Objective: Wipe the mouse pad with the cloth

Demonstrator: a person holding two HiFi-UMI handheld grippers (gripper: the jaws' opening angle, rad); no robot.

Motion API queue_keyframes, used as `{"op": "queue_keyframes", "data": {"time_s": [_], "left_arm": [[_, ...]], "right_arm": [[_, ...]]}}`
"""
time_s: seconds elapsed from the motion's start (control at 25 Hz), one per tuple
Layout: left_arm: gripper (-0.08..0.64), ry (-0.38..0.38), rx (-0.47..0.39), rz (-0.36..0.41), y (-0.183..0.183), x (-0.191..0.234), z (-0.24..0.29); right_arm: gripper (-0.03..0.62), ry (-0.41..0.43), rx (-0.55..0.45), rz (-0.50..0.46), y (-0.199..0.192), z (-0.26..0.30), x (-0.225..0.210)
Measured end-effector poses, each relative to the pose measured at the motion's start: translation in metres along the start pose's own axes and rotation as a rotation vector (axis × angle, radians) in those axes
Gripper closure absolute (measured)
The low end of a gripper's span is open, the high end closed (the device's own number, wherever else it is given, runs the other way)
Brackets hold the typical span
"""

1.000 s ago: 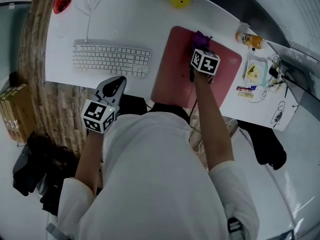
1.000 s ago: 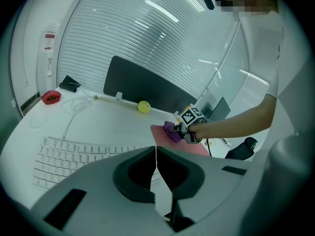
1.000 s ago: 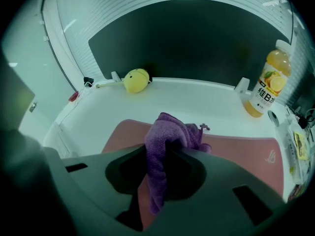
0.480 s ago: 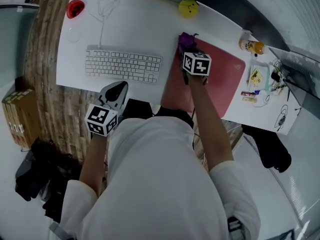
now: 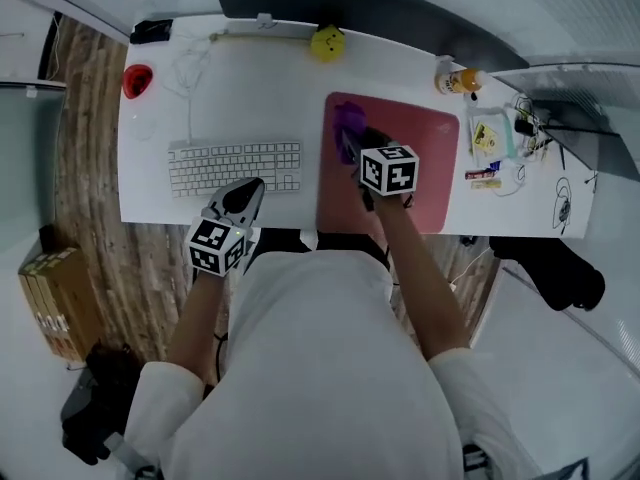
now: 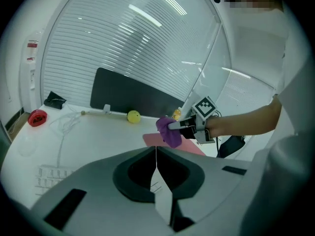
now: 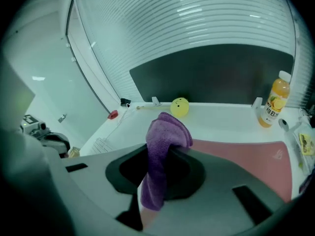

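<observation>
Right tool (image 7: 158,154) clamped on purple cloth (image 7: 165,132), over left part of pink mouse pad (image 5: 430,158). Cloth-pad contact hidden by tool, cannot tell. Pad near edge partly covered by arm. Left tool (image 6: 156,154) jaws pressed together, empty, at tabletop (image 5: 250,78) front edge by keyboard (image 5: 235,166).

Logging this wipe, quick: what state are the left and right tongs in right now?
Left tongs: closed, holding nothing.
Right tongs: closed on the purple cloth.
</observation>
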State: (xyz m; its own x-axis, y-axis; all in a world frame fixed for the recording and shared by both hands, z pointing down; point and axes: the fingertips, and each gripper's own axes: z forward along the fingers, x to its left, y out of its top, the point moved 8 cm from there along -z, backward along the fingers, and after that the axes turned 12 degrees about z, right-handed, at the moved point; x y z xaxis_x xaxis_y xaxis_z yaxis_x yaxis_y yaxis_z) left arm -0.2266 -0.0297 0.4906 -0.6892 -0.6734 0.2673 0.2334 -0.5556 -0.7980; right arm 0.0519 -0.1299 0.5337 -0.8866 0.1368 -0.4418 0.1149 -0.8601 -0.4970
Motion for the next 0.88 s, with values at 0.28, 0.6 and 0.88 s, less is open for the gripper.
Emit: {"op": "queue_keyframes", "data": {"time_s": [0.28,0.6,0.88], "left_arm": [[0.538,-0.132,0.002,0.069,0.035,-0.027,0.050],[0.538,-0.228,0.006,0.188,0.070,-0.084,0.089],[0.538,-0.158,-0.076,0.210,0.083,-0.140,0.070]], "right_arm": [[0.506,-0.024,-0.137,0.078,-0.023,-0.089,-0.010],[0.506,-0.069,-0.287,0.143,-0.053,-0.185,-0.036],[0.506,-0.038,-0.422,0.153,-0.082,-0.265,-0.069]]}}
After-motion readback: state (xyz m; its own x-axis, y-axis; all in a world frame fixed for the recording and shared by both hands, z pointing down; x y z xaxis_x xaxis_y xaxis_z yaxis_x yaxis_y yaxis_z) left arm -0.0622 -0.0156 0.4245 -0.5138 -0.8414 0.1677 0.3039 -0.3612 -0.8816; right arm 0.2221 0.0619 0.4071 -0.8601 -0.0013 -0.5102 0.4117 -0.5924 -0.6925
